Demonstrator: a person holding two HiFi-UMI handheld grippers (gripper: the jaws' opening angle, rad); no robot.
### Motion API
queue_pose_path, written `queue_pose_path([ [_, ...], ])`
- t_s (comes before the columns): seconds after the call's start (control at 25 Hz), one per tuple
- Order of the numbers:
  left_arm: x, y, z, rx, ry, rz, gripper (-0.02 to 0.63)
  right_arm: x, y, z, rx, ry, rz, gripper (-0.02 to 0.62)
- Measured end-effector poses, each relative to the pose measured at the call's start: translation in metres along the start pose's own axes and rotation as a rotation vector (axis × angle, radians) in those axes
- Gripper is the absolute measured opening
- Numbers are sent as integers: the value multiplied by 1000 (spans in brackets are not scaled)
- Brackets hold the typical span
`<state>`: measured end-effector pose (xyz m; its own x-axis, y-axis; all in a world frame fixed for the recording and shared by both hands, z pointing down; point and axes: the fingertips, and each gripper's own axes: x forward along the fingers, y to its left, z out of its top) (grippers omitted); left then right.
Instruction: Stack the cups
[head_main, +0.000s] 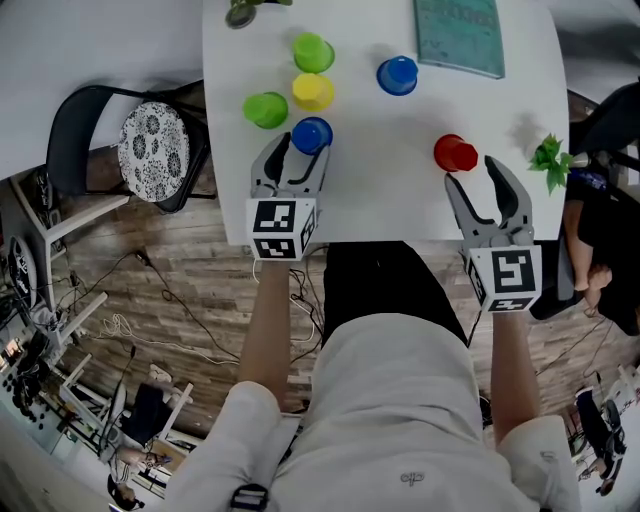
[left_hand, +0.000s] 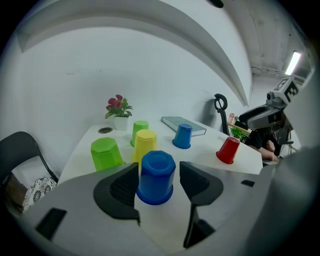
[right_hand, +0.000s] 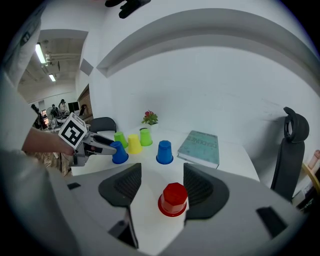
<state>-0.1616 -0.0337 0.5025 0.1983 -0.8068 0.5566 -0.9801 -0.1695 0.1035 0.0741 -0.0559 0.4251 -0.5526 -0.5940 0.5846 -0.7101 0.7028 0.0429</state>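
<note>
Stacking not started, by the look of it: six cups all separate, each mouth-down on the white desk, none nested.

Left gripper at the near left, fingers spread wide around the near blue cup. Small gap shows each side, so no grip yet. Right gripper at the near right, also open. Red cup sits between its tips, pads not pressing it.

Cluster on the left: yellow cup just beyond the near blue one, near green cup to its left, far green cup behind. Far blue cup stands alone mid-desk, beside a teal book. Red is well apart from the cluster.

Left to do: probably every lift and nest; first grasps look set up.

Cups look like plain glossy plastic: tapered, faceted walls and bases, flared rims. Desk is smooth and matte. Finger pads are dark and ribbed.
</note>
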Motion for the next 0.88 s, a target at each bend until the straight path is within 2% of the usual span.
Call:
queue_pose_path([
  [0.56, 1, 2, 4, -9, -32, 22, 227, -4, -2, -1, -6, 1, -4, 267],
  [0.88, 2, -23, 8, 17, -35, -26, 225, -14, -4, -1, 3, -14, -15, 265],
])
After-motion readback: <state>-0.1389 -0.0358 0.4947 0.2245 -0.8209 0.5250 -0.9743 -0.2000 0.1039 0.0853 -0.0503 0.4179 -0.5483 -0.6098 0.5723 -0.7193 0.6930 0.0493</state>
